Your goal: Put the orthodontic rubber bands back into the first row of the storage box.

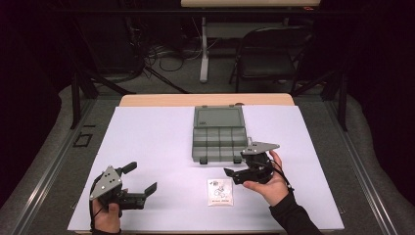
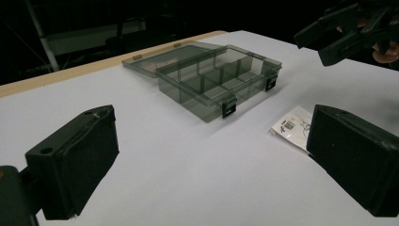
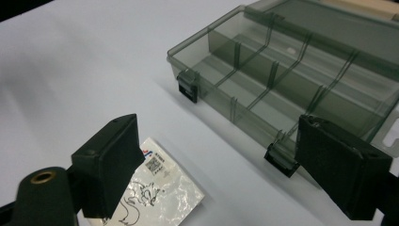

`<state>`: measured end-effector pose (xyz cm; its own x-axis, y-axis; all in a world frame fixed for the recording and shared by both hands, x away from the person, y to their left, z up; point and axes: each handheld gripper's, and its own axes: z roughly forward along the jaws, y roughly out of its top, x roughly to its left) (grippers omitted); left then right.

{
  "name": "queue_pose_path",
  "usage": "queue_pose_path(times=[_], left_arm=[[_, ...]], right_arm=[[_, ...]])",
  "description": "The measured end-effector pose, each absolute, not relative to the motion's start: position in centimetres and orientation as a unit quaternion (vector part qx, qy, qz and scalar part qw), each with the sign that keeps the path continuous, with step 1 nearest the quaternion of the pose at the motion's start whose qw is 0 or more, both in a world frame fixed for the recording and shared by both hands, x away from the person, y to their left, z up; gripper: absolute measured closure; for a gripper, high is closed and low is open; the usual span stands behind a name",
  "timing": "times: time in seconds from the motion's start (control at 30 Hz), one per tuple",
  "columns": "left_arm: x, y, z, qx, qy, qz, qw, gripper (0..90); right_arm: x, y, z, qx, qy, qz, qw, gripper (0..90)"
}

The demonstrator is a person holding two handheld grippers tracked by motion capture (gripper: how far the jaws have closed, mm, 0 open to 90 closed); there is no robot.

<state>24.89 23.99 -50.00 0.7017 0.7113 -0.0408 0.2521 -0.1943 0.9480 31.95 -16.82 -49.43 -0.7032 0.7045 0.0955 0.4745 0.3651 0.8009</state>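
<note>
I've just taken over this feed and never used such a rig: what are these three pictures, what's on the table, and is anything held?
A person holds a two-jaw gripper in each hand. The high view looks down on the table from above: left gripper, right gripper. The other two pictures come from cameras riding on each gripper, looking out between its black jaws. On the table lie an open grey box with empty compartments, its lid folded back, and a small white packet in front of it. Both grippers are open and hold nothing; the right one hovers near the packet.
</note>
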Motion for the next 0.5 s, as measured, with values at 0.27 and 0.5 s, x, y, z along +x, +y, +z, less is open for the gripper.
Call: queue_pose_path(times=[0.27,0.5], left_arm=[[24.9,24.0,-50.0,0.745,0.324,0.208,0.544,2.8],[25.0,24.0,-50.0,0.744,0.326,0.208,0.544,2.8]], right_arm=[[32.2,-16.6,-50.6,0.359,0.827,0.414,0.122,25.3],[32.1,-16.5,-51.5,0.355,0.833,0.407,0.122,36.7]])
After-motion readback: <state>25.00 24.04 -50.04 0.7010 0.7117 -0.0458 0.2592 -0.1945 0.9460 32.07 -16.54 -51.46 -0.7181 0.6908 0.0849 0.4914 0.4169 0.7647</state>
